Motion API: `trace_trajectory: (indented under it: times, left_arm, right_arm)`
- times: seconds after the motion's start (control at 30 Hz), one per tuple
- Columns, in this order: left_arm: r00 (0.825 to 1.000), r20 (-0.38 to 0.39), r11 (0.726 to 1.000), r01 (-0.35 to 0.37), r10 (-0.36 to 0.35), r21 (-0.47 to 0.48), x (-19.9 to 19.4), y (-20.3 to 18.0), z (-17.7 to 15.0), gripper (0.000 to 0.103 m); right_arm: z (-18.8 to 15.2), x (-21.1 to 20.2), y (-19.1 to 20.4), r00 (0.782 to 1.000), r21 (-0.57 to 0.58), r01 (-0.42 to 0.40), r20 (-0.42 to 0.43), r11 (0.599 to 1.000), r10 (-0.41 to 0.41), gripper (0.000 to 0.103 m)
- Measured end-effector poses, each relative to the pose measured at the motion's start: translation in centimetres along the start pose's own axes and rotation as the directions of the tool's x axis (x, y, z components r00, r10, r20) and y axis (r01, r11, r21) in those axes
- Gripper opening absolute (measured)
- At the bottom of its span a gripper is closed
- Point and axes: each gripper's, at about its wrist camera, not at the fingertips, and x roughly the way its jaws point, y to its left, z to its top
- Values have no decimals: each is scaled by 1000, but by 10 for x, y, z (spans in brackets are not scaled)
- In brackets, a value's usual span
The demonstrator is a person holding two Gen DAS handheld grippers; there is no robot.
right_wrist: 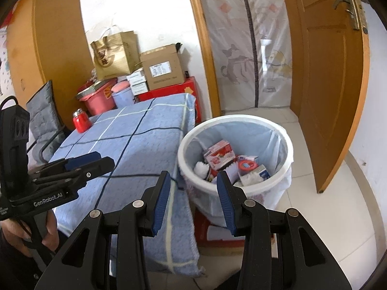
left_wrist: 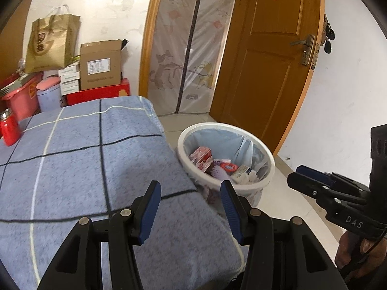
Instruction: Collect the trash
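A white trash bin (left_wrist: 272, 166) (right_wrist: 232, 119) with a pale liner stands on the floor right of the table. It holds a red-and-white carton (left_wrist: 202, 157) (right_wrist: 219, 155), other small cartons and white tissue. My left gripper (left_wrist: 191, 193) hovers open over the table's right edge, near the bin, with nothing between its fingers. My right gripper (right_wrist: 193, 183) is open and bare too, above the gap between table and bin. Each wrist view shows the other gripper side-on: the right gripper (left_wrist: 296, 176) at the right, the left gripper (right_wrist: 106, 160) at the left, each held by a hand.
A blue checked cloth covers the table (left_wrist: 84, 157) (right_wrist: 135, 130), with a red flask (left_wrist: 8, 128) (right_wrist: 81, 119) at its far left. Boxes (left_wrist: 100, 66), a paper bag and a pink basket are stacked behind. A wooden door (left_wrist: 266, 60) stands ajar; the bin rests on a red stool (right_wrist: 217, 239).
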Motion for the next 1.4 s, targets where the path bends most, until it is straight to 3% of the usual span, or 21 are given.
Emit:
trace_trajectory:
  times: [0.4, 0.8, 1.4]
  left_arm:
    - [999, 1, 998, -53, 53, -36, -32, 7, -29, 51]
    - [995, 19, 994, -94, 95, -51, -50, 7, -40, 51]
    - [995, 24, 994, -98, 99, -56, -51, 9, -40, 51]
  right_arm:
    - [-20, -22, 19, 1000, -30, -17, 4, 999, 18, 41]
    - [-24, -23, 26, 1000, -44, -24, 1, 999, 24, 41]
    - [-26, -21, 28, 1000, -51, -27, -8, 998, 26, 41]
